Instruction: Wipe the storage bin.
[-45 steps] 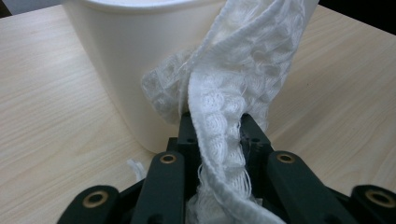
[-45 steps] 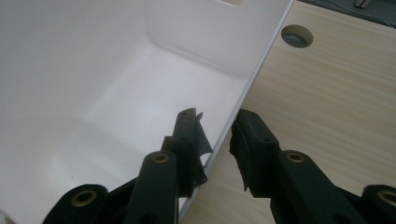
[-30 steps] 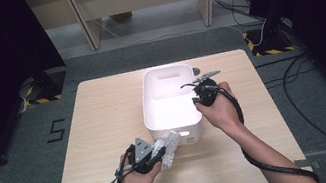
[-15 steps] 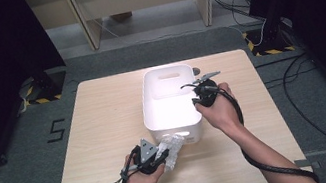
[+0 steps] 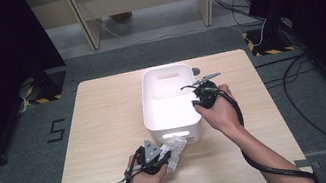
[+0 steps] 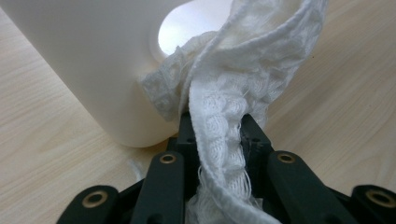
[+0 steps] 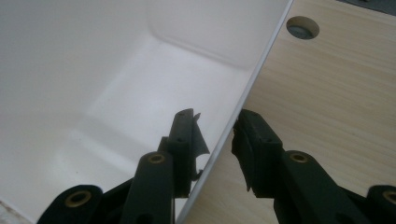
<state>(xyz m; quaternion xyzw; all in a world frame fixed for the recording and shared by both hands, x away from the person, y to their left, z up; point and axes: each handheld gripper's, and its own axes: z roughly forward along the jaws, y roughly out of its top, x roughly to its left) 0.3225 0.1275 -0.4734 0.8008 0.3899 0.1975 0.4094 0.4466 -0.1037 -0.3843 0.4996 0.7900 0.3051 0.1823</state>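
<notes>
Left gripper [image 5: 163, 160] clamps the white cloth [image 6: 224, 116], just outside the white bin's [image 5: 156, 123] near wall. The bin's opening lies up and beyond. Right gripper [image 7: 212, 135] straddles the bin's right rim, jaws just easing apart, pads off it.

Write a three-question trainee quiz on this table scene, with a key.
1. True or false: the left hand-held gripper is shut on the white cloth.
2. What does the right hand-held gripper straddle? A) the white bin wall B) a cup C) a table leg
3. Where does the cloth lie relative to the bin?

Key:
1. True.
2. A; its jaws have just been opening, the wall between them.
3. Outside, at the near wall's handle hole.
</notes>
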